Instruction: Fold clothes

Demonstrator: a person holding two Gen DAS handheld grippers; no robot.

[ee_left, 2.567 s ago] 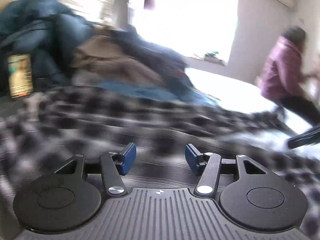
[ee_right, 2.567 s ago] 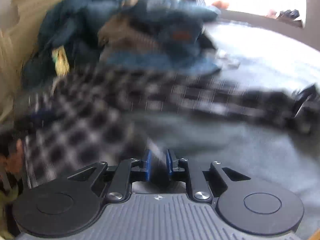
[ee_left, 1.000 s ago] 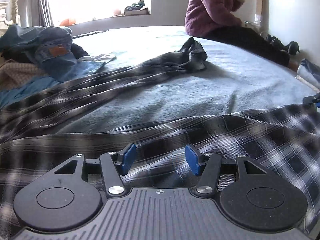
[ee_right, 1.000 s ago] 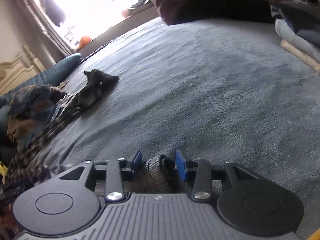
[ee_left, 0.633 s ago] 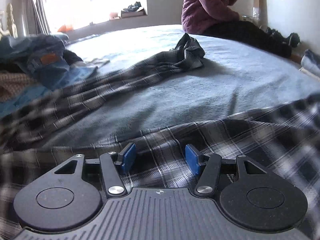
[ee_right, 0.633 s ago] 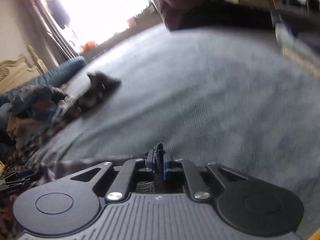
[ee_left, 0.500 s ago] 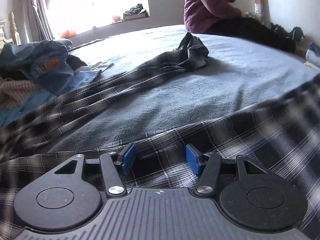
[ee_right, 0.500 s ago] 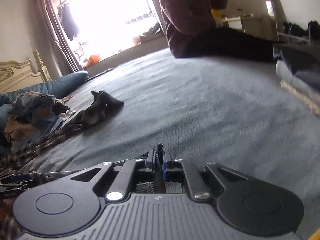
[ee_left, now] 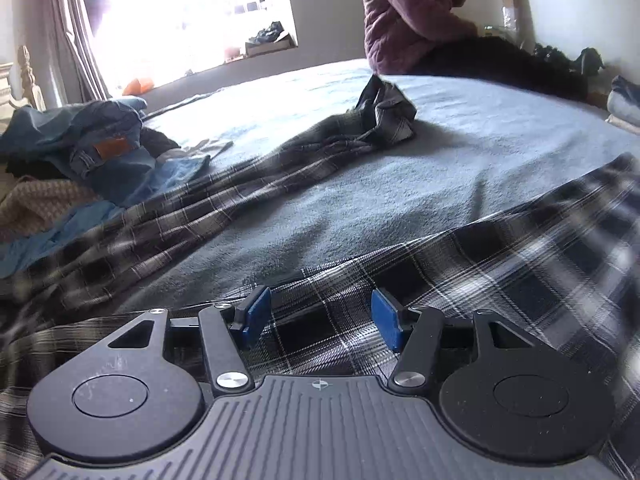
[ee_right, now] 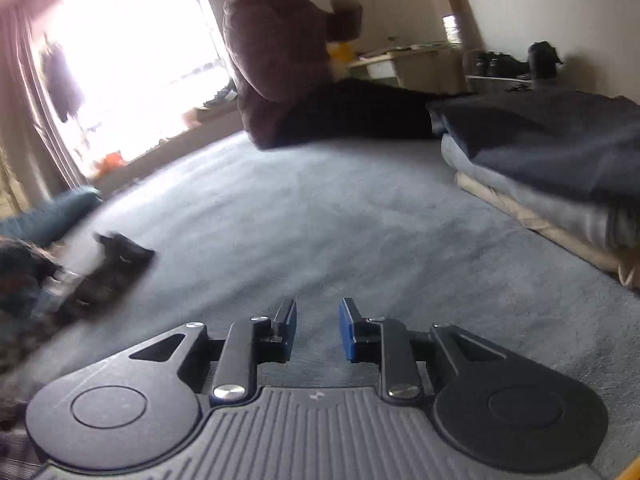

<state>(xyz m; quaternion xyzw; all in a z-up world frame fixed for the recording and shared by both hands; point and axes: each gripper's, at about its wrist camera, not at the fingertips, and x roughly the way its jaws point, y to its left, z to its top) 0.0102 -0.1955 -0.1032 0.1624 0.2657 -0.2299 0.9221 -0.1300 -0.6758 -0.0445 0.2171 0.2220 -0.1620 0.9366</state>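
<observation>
A black-and-white plaid shirt (ee_left: 500, 280) lies spread on the grey-blue bed cover (ee_left: 460, 160). One of its sleeves (ee_left: 248, 184) stretches away to a crumpled cuff (ee_left: 386, 110). My left gripper (ee_left: 320, 316) hovers open just over the shirt's near edge, with plaid cloth showing between its blue pads. In the right wrist view my right gripper (ee_right: 318, 330) is open over bare bed cover (ee_right: 360, 220) with nothing between its pads. The sleeve end (ee_right: 120, 256) appears blurred at that view's left.
A heap of unfolded clothes, jeans (ee_left: 104, 148) and a tan knit (ee_left: 44, 204), sits at the left. A stack of folded garments (ee_right: 560, 168) lies at the right. A person in a purple jacket (ee_left: 408, 16) sits on the bed's far side, near a window.
My right gripper was shut on a fold of plaid cloth and has now opened and let it go, swinging off the shirt over bare cover. The left gripper stays open over the shirt.
</observation>
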